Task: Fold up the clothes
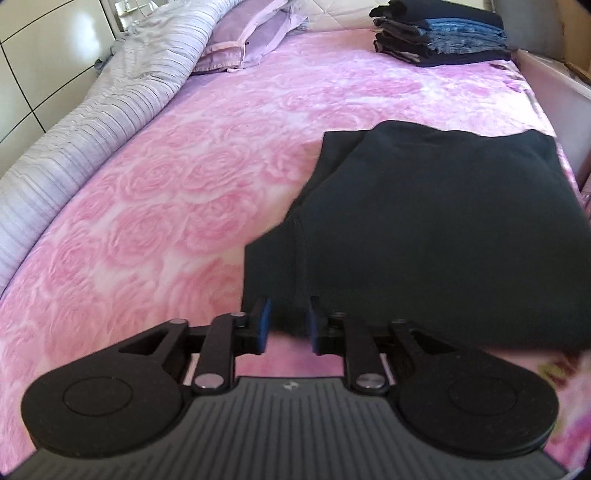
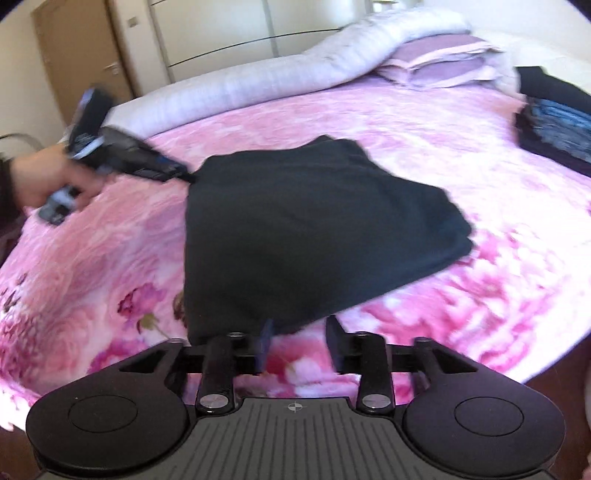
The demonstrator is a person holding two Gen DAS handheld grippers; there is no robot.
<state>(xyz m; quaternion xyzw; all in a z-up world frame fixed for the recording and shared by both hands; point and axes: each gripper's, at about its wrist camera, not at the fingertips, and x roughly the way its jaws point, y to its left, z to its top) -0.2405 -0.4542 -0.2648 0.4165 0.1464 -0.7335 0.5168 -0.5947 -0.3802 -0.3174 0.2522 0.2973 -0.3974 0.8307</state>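
I have the dark folded garment (image 1: 436,236) lying flat on the pink rose-patterned bed cover (image 1: 166,206), toward its near edge. My left claw (image 1: 289,325) sits at the garment's near corner, blue pads (image 1: 264,325) narrowly apart with a bit of dark fabric edge between them; I cannot tell whether it is pinched. My right claw (image 2: 300,345) stands parted at the garment's near hem, gripping nothing. A stack of folded jeans (image 1: 443,35) rests at the far side, beside a lilac pillow (image 1: 240,40).
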